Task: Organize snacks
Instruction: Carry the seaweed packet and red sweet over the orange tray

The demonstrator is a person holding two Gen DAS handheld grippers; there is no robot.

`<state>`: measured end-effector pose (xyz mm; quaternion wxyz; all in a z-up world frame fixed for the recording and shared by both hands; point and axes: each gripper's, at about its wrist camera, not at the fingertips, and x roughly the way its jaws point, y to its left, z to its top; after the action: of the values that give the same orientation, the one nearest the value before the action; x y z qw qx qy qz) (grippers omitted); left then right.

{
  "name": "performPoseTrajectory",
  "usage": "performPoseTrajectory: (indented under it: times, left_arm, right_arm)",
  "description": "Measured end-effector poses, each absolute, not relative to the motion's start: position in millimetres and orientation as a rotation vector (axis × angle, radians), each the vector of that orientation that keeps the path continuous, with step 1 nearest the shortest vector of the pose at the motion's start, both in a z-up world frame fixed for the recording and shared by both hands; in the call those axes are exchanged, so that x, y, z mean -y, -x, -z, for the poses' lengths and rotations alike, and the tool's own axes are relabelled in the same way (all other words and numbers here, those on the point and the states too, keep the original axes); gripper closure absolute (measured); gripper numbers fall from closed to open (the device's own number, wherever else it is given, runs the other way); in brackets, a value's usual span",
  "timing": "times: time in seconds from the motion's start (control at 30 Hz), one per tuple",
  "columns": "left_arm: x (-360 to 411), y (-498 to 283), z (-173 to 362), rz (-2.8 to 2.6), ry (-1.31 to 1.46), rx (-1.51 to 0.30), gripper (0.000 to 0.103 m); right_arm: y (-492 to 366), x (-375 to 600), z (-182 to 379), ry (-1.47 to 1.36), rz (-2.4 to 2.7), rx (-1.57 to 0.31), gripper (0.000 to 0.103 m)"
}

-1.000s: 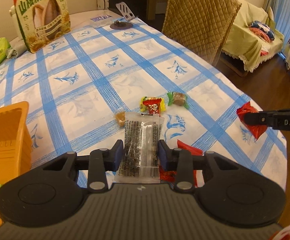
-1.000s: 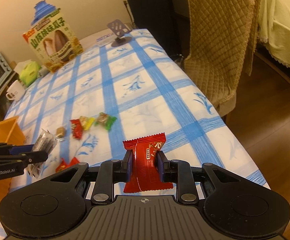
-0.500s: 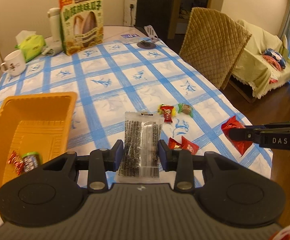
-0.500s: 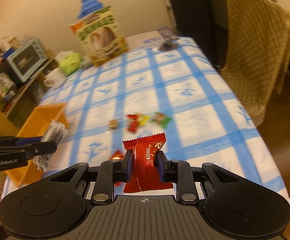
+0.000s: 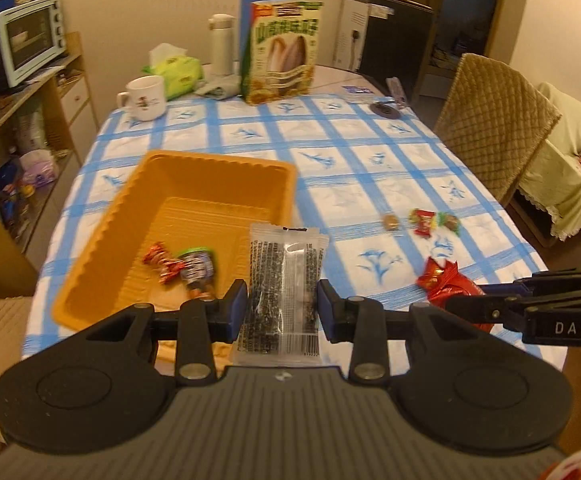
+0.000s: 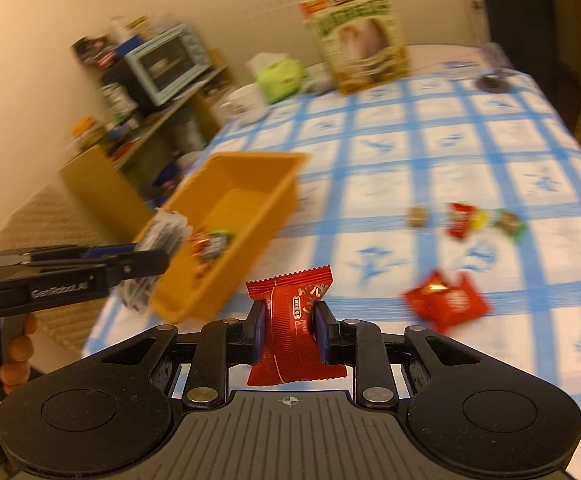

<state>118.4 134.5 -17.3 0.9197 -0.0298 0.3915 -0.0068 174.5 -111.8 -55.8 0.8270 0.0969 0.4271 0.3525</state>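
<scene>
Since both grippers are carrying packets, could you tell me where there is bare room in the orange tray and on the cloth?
The orange tray is bare across its far half; two wrapped sweets crowd its near floor. The tablecloth lies bare between the tray and the seed bag. It is crowded beside the tray, where the candy row and red packet lie.

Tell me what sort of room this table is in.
Most likely a home dining area that opens onto a living room: a table with a blue checked tablecloth, a padded dining chair, a toaster oven on a side shelf, and a covered sofa behind.
</scene>
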Motion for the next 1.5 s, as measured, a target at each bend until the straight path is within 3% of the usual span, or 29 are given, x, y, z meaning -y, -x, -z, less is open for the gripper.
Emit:
performPoseTrajectory:
  times: [0.53, 1.5]
  left_arm:
    - [-225.6, -119.4, 20.2, -0.065, 0.049, -0.817, 0.069]
    - [-255.5, -293.9, 79.4, 0.112, -0.04, -0.922, 0.069]
  right_arm:
    - [-178.0, -2.7, 53.2, -0.184, -0.846, -0.911, 0.077]
    - [-300.6, -72.0, 85.1, -0.176, -0.568, -0.906, 0.077]
